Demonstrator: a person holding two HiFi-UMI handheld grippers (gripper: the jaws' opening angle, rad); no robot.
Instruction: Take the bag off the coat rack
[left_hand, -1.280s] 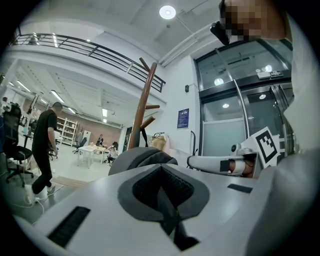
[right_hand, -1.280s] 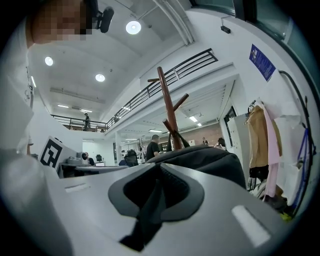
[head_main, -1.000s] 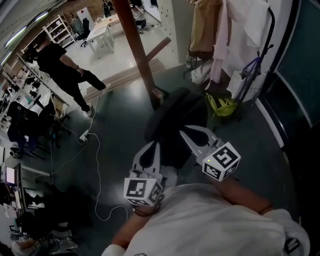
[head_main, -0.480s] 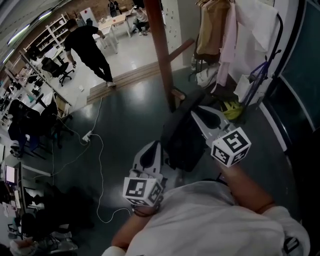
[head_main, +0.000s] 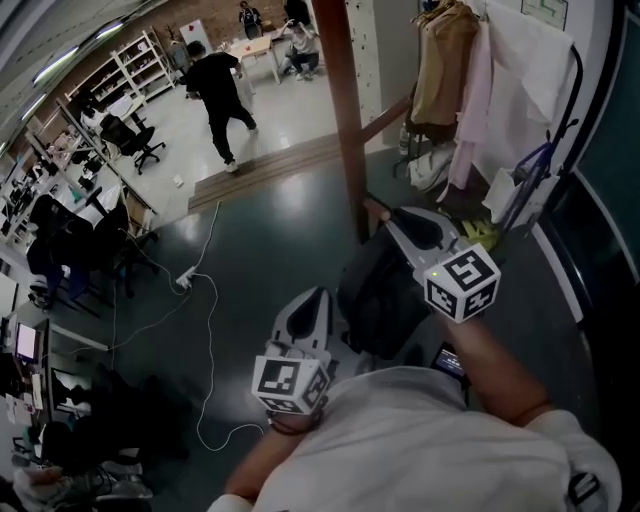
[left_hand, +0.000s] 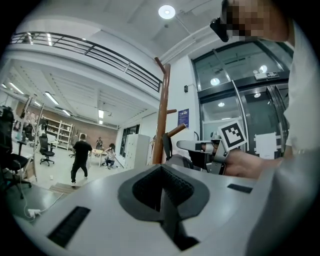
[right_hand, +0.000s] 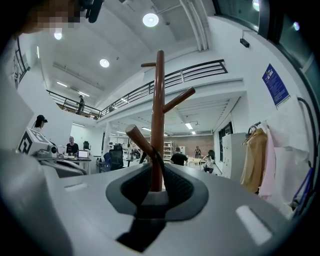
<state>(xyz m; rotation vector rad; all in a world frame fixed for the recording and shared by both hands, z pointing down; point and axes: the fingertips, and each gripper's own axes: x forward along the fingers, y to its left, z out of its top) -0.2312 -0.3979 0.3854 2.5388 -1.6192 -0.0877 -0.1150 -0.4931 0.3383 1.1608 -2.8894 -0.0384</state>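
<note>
The right gripper (head_main: 392, 216) has climbed over the last second. It was low over the black bag (head_main: 380, 292) near the middle of the head view, and its tips now sit higher, right beside the brown pole of the coat rack (head_main: 345, 120). The right gripper view looks straight at the lower peg (right_hand: 138, 139), with the bag's dark strap (right_hand: 156, 156) looped over it where it meets the pole. The jaws stand a little apart, with pole and strap showing in the narrow gap. They have not closed on anything, though whether the strap is already between the tips is hard to judge.

The left gripper (head_main: 312, 300) has stayed at the lower centre of the head view, jaws together and empty.

The bag still hangs on the rack, below the right gripper. The reach looks nearly finished, and the likely next steps are closing on the strap and lifting it up and off the slanted peg.
</note>
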